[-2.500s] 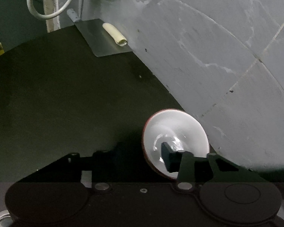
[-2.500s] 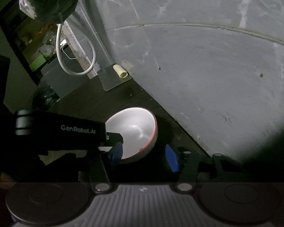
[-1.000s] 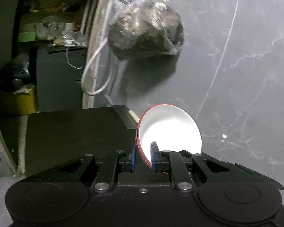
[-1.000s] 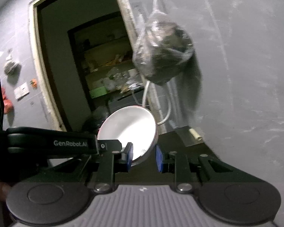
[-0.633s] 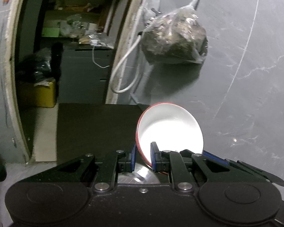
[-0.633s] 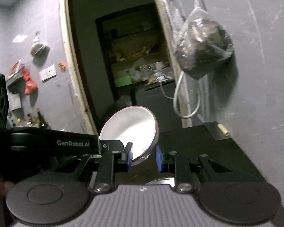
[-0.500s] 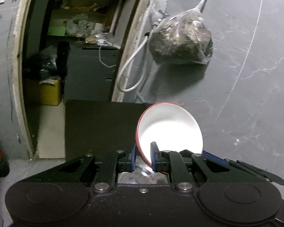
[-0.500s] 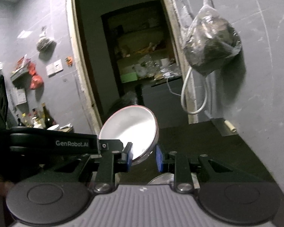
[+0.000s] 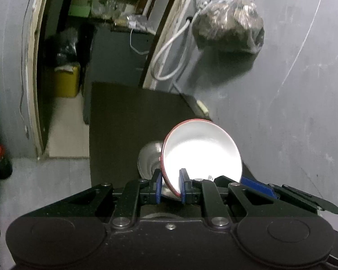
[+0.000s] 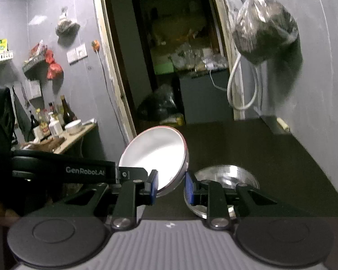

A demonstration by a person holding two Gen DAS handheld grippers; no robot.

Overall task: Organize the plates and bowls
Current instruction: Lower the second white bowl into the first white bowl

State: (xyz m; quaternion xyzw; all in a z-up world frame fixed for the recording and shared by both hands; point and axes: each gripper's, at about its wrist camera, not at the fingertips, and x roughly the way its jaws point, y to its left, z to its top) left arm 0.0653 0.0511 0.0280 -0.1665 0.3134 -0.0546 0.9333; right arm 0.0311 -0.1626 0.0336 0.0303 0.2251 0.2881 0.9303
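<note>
Left wrist view: the red-rimmed white bowl [image 9: 201, 155] hangs tilted in the air, its rim pinched between the pads of my left gripper [image 9: 170, 185], above the steel bowl [image 9: 149, 159] on the dark counter [image 9: 133, 112]. I judge the pinch lets me nest it there. My right gripper [image 10: 170, 185] stands beside it, jaws narrowly parted; whether they press the bowl I cannot tell.

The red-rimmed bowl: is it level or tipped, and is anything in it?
Tipped and empty. The red-rimmed bowl stands nearly on edge, its bare white inside facing the camera, gripped by the rim in the left gripper.
</note>
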